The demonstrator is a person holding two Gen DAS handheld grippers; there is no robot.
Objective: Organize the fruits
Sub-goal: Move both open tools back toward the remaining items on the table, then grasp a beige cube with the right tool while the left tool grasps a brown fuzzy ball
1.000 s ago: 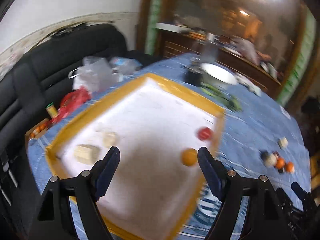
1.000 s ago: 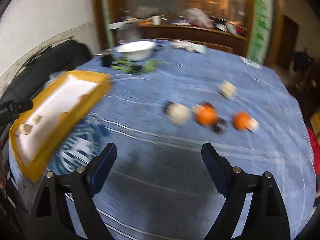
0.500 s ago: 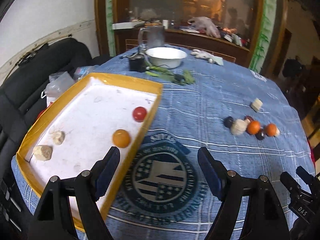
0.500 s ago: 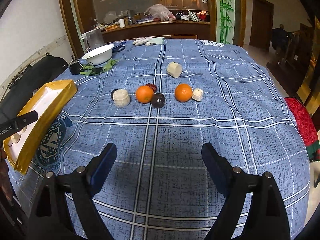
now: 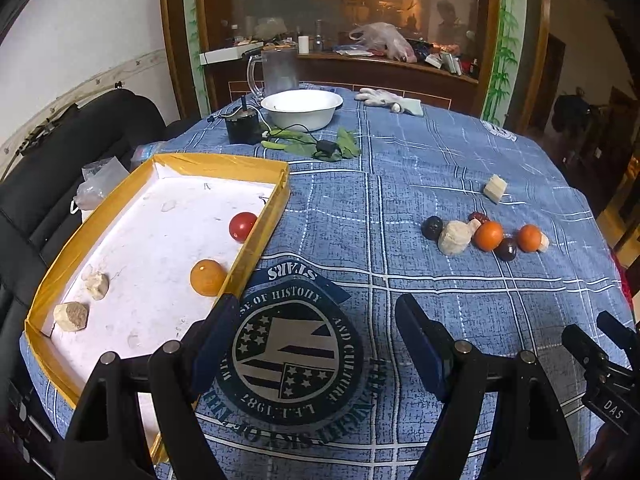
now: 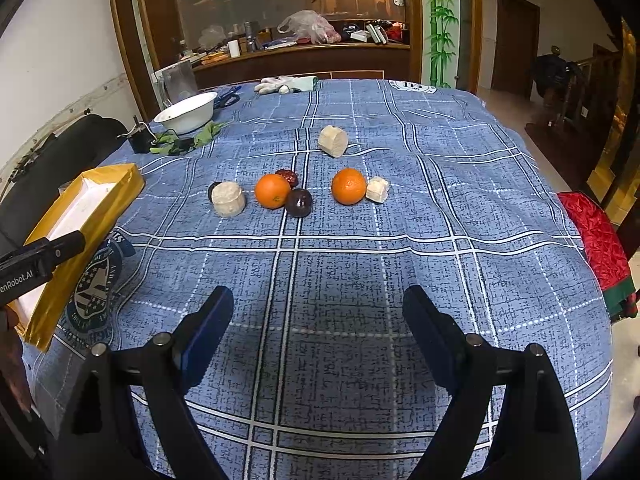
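Left gripper (image 5: 316,322): jaws wide apart, nothing between them; hangs over the round crest printed on the cloth, just off the tray's right wall.
Right gripper (image 6: 318,312): jaws wide apart, empty; low over bare cloth at the near edge of the table, loose fruit ahead of it.
Change: a second ago both views were smeared by a fast swing and the left gripper faced the tray floor; now both views are sharp and level, and the left one has come off the tray toward the table middle. I take that as a drop just finished and the next pick not begun.
Tray (image 5: 281,200): yellow-walled, white floor, at the table's left edge; holds a red fruit (image 5: 242,226), a yellow-orange fruit (image 5: 207,277) and two pale chunks (image 5: 96,285) near its near-left corner.
Still loose: two oranges (image 6: 272,191), (image 6: 348,186), dark plum (image 6: 299,202), a second dark fruit half hidden behind the pale round piece (image 6: 228,199), a wrinkled red one (image 6: 288,176), pale blocks (image 6: 377,189), (image 6: 333,141), all mid-table, toward the right edge.
Obstruction: the plum touches the left orange, and a pale block touches the right one; crowded picks, likely to nudge neighbours.
Far edge: white bowl (image 5: 302,109), green leaves (image 5: 320,145), glove (image 6: 286,84), well clear.
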